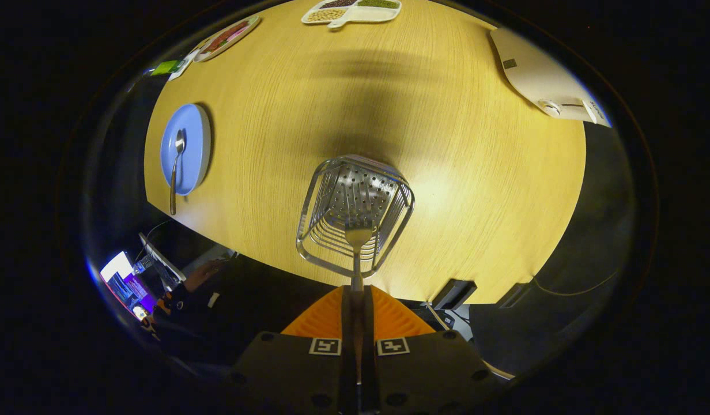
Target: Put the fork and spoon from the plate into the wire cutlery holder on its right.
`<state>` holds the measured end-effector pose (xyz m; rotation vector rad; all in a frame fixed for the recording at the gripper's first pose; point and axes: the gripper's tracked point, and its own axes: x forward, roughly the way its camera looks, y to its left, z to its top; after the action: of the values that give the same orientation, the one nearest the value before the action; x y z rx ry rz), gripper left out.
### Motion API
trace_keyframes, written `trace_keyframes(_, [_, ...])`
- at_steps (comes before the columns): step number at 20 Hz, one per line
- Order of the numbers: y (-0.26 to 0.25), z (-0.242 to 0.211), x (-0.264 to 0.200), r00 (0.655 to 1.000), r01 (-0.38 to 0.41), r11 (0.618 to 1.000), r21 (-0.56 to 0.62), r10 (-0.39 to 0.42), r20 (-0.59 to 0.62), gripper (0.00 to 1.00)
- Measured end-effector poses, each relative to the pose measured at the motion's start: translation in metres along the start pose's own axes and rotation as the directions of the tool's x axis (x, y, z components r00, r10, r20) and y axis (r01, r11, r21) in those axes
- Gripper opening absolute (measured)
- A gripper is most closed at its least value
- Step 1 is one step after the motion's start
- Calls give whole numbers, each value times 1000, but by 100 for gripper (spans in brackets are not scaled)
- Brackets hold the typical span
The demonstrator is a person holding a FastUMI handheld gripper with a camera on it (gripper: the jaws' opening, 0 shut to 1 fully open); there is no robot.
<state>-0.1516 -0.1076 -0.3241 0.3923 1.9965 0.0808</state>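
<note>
Gripper view, gripper (357, 288): fingers closed tight together on the handle of the fork (358, 248), which juts straight ahead from between them, head end forward.

Gripper view, fork: its head hangs over the open mouth of the wire cutlery holder (355, 213), apparently just inside the near rim; whether the tines touch the perforated bottom cannot be told.

Gripper view, wire cutlery holder: a square basket of bent wire with a perforated floor, standing on the wooden table (459, 190) just ahead of the fingers; its mouth faces the camera.

Gripper view, spoon (176, 167): lies on the blue plate (188, 129) well to the left of the holder, bowl on the plate, handle running out over the plate's rim toward the table edge; not yet moved.

Gripper view, far table: a divided dish of beans (355, 11) and a patterned plate (225, 37) lie beyond, well apart from the work.

Stage (judged): the fork is about to be let go; the spoon half of the task remains.

Risk, early release (judged): the fork sits close to the near rim, so letting go now could tip it over the wire and onto the table.

Risk, snagging (judged): tines may catch between side wires or in the holes, dragging the light holder as the gripper withdraws.

Risk, spoon (judged): its overhanging handle could lever the plate if pressed down.
</note>
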Motion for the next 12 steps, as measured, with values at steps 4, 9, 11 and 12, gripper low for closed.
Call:
trace_keyframes(4, [1,11,6,999,-4,1000,25,5,-43,10])
trace_keyframes(9, [-1,29,5,999,-29,998,63,27,24,12])
trace_keyframes(11, [1,32,4,997,-58,996,74,53,63,14])
trace_keyframes(12, [1,35,2,994,-68,995,74,60,96,14])
